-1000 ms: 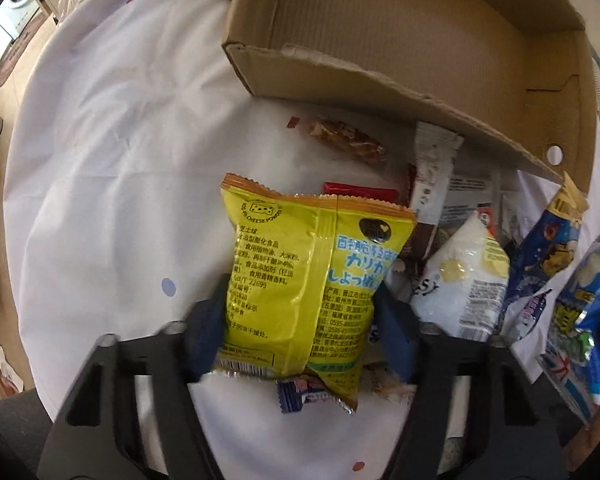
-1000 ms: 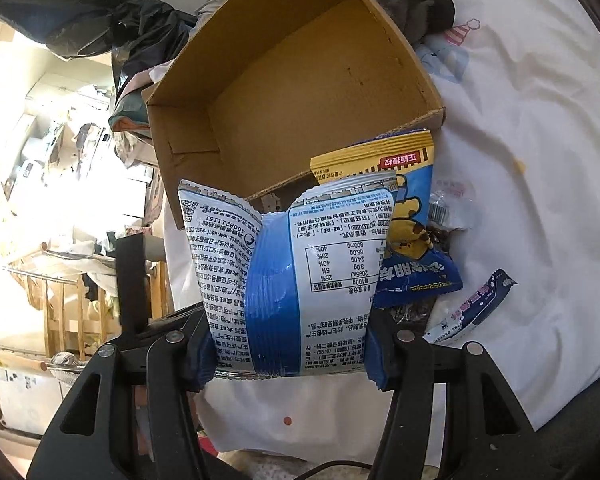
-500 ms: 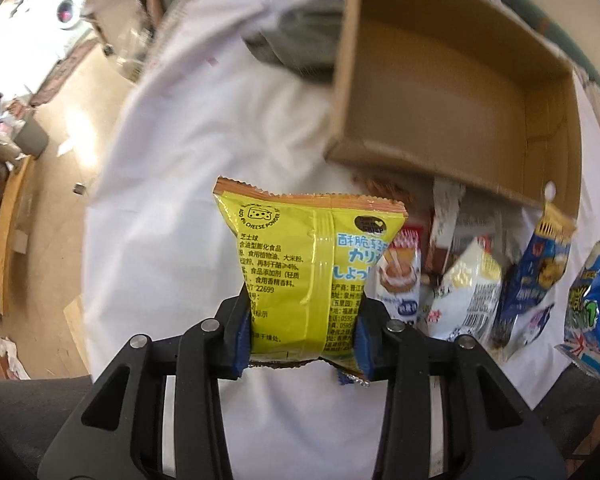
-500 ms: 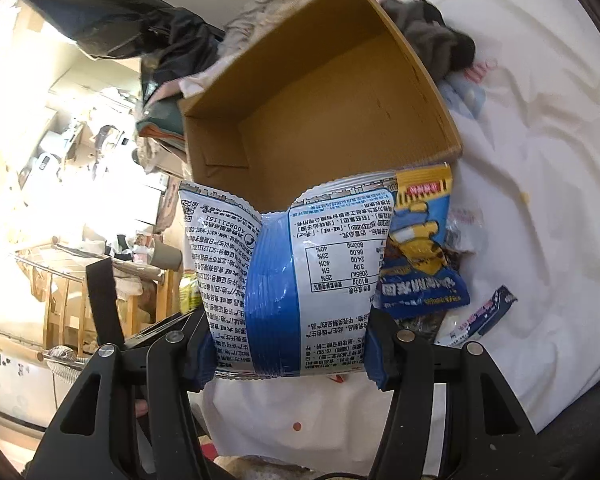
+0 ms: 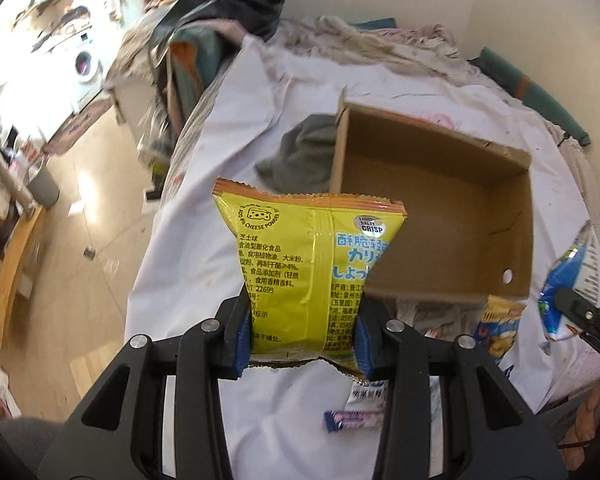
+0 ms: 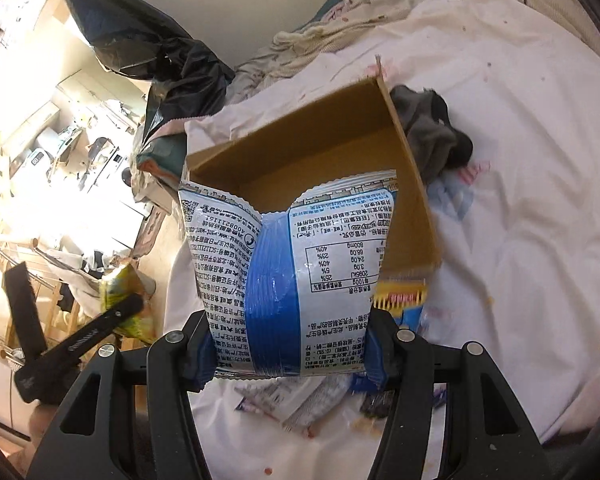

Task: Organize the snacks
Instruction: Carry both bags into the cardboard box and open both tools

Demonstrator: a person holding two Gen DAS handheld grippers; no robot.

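My left gripper [image 5: 302, 340] is shut on a yellow snack bag [image 5: 300, 272], held upright above the white sheet, just in front of the open cardboard box [image 5: 512, 200]. The box is empty as far as I can see. My right gripper [image 6: 288, 350] is shut on a blue and white snack bag [image 6: 284, 280], lifted in front of the same cardboard box [image 6: 416, 184]. At the right edge of the left wrist view the blue and white snack bag [image 5: 568, 280] shows with a black finger [image 5: 580, 308] on it. The yellow snack bag [image 6: 120, 284] appears at the left of the right wrist view.
Several loose snack packets [image 5: 356, 418] lie on the white sheet [image 5: 260, 420] below the grippers, more packets [image 6: 300, 404] under the right one. A grey cloth [image 5: 300, 148] lies by the box's left wall. The bed's edge and wooden floor [image 5: 88, 240] are to the left.
Both grippers have risen with their bags, the left one much more. The left jaws closed onto the yellow bag and lifted it off the pile. The box now lies lower in both views.
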